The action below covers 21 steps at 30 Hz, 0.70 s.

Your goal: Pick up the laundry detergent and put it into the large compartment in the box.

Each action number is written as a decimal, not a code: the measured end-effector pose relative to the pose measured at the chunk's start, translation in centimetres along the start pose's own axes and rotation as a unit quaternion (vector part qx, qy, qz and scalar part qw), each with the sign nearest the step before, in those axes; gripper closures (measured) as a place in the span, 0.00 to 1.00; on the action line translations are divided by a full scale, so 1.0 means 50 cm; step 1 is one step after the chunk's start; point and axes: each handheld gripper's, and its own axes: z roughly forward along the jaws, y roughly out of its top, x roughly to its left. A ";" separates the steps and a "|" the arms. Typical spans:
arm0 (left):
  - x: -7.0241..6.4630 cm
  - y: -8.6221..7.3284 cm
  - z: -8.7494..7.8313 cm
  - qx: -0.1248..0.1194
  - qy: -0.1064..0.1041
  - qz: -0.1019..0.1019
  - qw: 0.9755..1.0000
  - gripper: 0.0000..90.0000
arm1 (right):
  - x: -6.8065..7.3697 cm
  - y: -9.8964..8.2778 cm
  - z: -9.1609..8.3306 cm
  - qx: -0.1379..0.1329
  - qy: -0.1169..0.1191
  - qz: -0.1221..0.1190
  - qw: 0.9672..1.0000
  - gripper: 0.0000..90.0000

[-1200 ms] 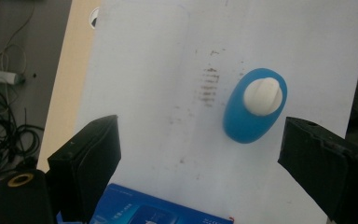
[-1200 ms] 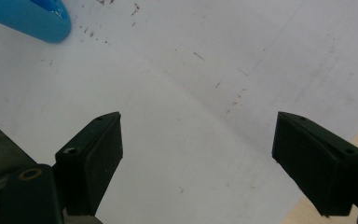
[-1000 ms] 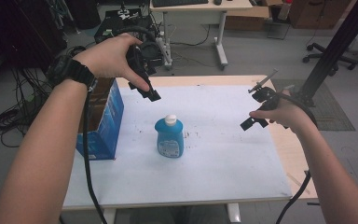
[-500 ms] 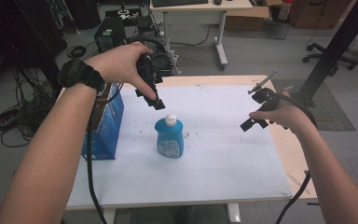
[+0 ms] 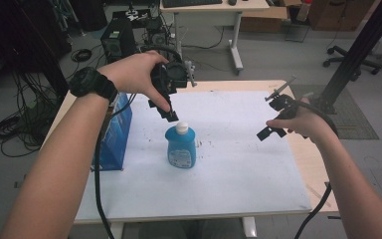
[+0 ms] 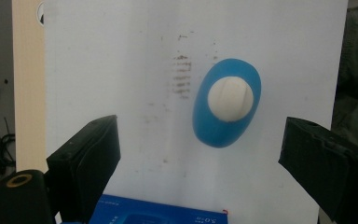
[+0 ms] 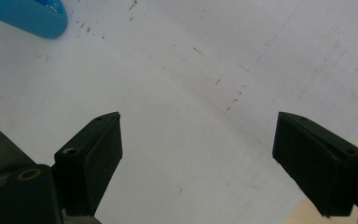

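Since a second ago the left claw (image 5: 171, 115) has travelled rightward from above the box toward the blue plastic bottle with the white round cap (image 5: 181, 145), and it now hangs just above and slightly behind that cap, pointing down. Its jaws stand wide apart and hold nothing; in the left gripper view the bottle (image 6: 227, 107) is seen from straight above, lying between the two black jaws but nearer the right one, not touched by either.

Left of the bottle stands a blue cardboard box with white print (image 5: 113, 134), near the left edge of the white sheet covering the wooden bench (image 5: 229, 199); its top edge also shows at the bottom of the left gripper view (image 6: 158, 212). The person's left hand (image 5: 134, 74), with a black wristwatch (image 5: 87, 82) on the wrist, grips the left claw from above, behind and above the bottle.

The bottle itself stands upright on the white sheet, left of the sheet's middle, with small dark specks on the sheet just right of it.

Well to the right of the bottle, the right claw (image 5: 273, 130) has kept its place near the right edge of the sheet, held by the person's right hand (image 5: 303, 122). Its jaws are spread wide with nothing between them, and the right gripper view looks down on bare speckled sheet, with a corner of the bottle (image 7: 30, 16) at the upper left.
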 end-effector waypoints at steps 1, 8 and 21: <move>-0.001 0.000 0.003 0.001 -0.002 0.001 1.000 0.14 | 0.000 0.000 0.000 0.000 0.000 0.000 1.000 0.18; -0.004 0.001 0.014 0.014 -0.004 0.005 1.000 0.13 | 0.001 0.001 0.001 0.002 -0.001 -0.001 1.000 0.18; -0.008 0.004 0.027 0.013 -0.010 0.010 1.000 0.13 | 0.002 0.002 0.000 0.004 0.000 0.001 1.000 0.18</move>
